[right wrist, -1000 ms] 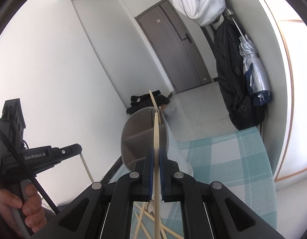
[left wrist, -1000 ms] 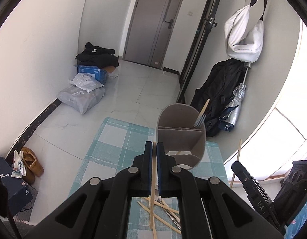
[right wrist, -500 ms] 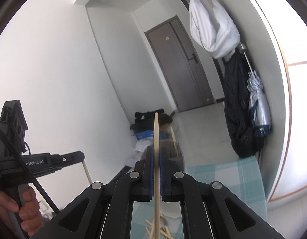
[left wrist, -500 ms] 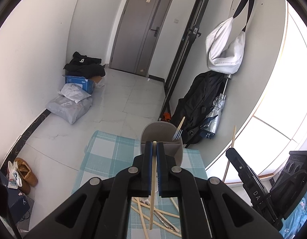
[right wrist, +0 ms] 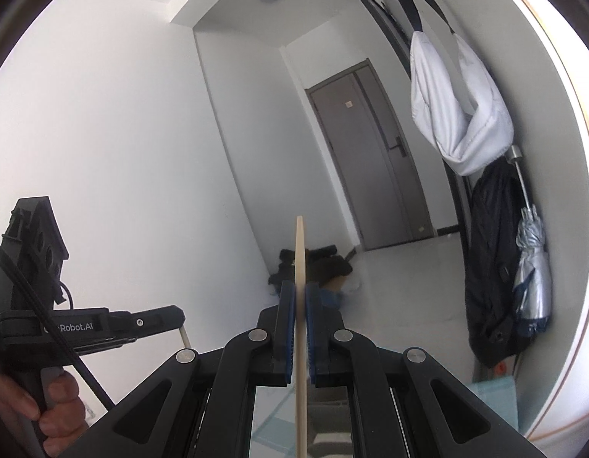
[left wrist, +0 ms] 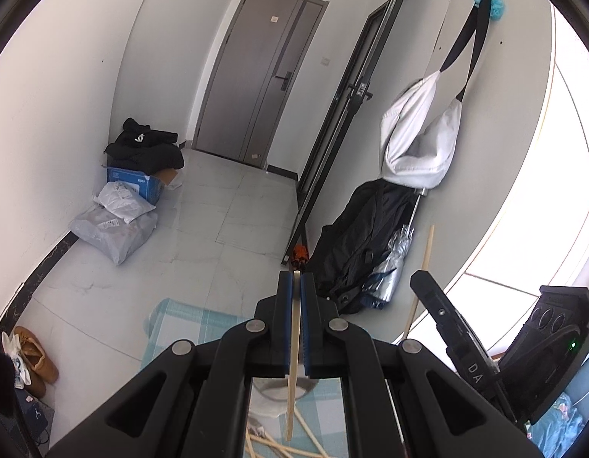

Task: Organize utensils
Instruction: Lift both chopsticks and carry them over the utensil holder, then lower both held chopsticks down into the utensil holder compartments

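- The left gripper (left wrist: 296, 286) is clamped on a chopstick (left wrist: 293, 362). The stick's top sits flush with the pad tips and its long end hangs down toward the table.
- The right gripper (right wrist: 300, 297) is clamped on a second chopstick (right wrist: 300, 263). That one pokes well up past the pads, and its lower part runs down out of view.
- Below the left gripper I can just see the holder (left wrist: 283, 389), a grey rim mostly hidden behind the jaws. It stands on the checked cloth (left wrist: 179, 324).
- More loose sticks (left wrist: 279, 442) lie on the cloth near the holder, still to be sorted.
- Both sticks are thin and smooth, each pinched at one narrow spot. In my judgement either could swivel in the pads if its free end knocks the holder's rim.
- The holder is nearly hidden from both cameras, so lining a stick up with a compartment will be hard. A tip could land on a divider, or miss outside the wall.
- The two grippers are near each other. If both go for the holder together, the sticks or jaws may clash.
- The holder looks light, so a sideways shove could tip it.
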